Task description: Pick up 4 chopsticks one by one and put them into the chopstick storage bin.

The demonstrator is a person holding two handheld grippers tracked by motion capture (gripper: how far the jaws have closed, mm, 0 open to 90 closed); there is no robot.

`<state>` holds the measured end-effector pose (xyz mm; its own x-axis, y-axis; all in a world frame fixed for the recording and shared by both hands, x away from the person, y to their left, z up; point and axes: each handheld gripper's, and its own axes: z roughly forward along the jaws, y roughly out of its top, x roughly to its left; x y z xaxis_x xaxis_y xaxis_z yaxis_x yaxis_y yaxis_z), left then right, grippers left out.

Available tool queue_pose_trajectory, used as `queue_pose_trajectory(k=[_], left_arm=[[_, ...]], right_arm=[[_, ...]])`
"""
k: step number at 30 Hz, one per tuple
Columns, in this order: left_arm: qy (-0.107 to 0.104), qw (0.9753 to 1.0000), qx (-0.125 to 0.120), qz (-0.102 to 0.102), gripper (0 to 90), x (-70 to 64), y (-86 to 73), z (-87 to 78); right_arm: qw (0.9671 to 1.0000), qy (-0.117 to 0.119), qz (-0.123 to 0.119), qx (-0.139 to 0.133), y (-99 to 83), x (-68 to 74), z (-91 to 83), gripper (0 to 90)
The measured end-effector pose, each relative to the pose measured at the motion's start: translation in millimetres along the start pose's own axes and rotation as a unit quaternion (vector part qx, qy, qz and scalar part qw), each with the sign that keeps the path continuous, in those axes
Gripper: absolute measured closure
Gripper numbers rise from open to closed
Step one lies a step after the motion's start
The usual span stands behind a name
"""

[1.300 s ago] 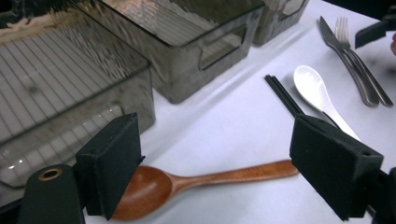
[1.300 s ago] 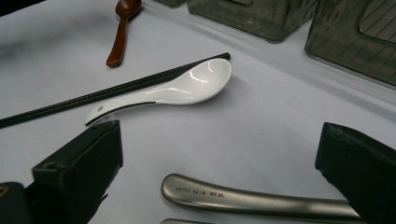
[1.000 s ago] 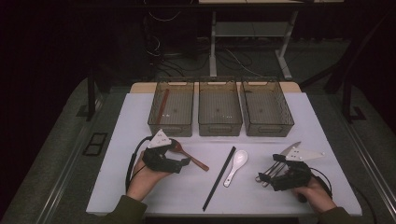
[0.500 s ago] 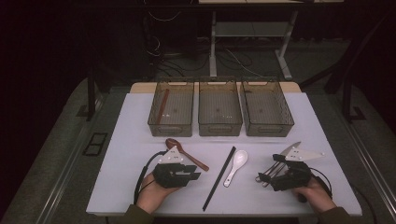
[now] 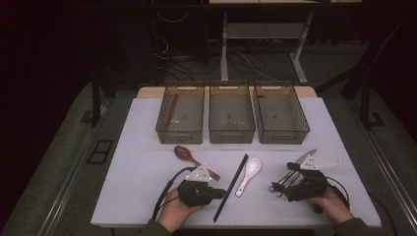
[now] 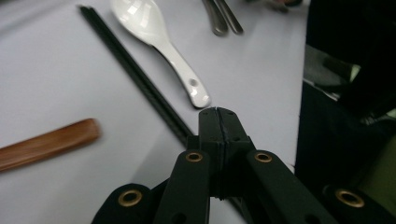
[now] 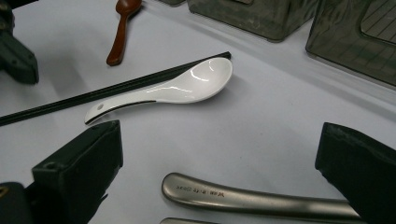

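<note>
High view: your left gripper [image 5: 220, 191] just swung off the wooden spoon [image 5: 194, 159] toward the black chopsticks [image 5: 231, 187], fingers closed empty; right gripper [image 5: 279, 187] gapes around metal cutlery [image 7: 261, 198].

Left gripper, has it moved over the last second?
Yes. The left gripper has dropped toward the table's near edge and swung right; it was over the wooden spoon, and now its tip is at the black chopsticks.

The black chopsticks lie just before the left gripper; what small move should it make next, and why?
Probably open the fingers first. In the left gripper view the left gripper is shut, empty, with its tip just past the near end of the black chopsticks. Open, it could lower around them without nudging the white spoon lying alongside.
</note>
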<state>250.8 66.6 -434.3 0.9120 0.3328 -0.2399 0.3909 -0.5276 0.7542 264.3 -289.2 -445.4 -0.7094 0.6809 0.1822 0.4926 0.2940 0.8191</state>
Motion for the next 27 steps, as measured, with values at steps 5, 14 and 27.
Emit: queue_pose_trajectory(k=[5,14,27], left_arm=[[-0.008,0.9992,0.038,0.012,88.6,-10.1,-1.3,19.7],[-0.002,0.9982,0.058,0.016,88.6,-10.3,-3.6,24.7],[0.026,0.9973,0.069,-0.002,88.6,1.0,-6.1,11.4]], right_arm=[[1.0000,0.000,0.000,0.001,0.1,0.0,0.1,0.7],[1.0000,0.000,0.000,0.000,0.1,0.1,0.0,0.7],[1.0000,0.001,0.000,0.000,0.1,0.1,-0.2,0.6]])
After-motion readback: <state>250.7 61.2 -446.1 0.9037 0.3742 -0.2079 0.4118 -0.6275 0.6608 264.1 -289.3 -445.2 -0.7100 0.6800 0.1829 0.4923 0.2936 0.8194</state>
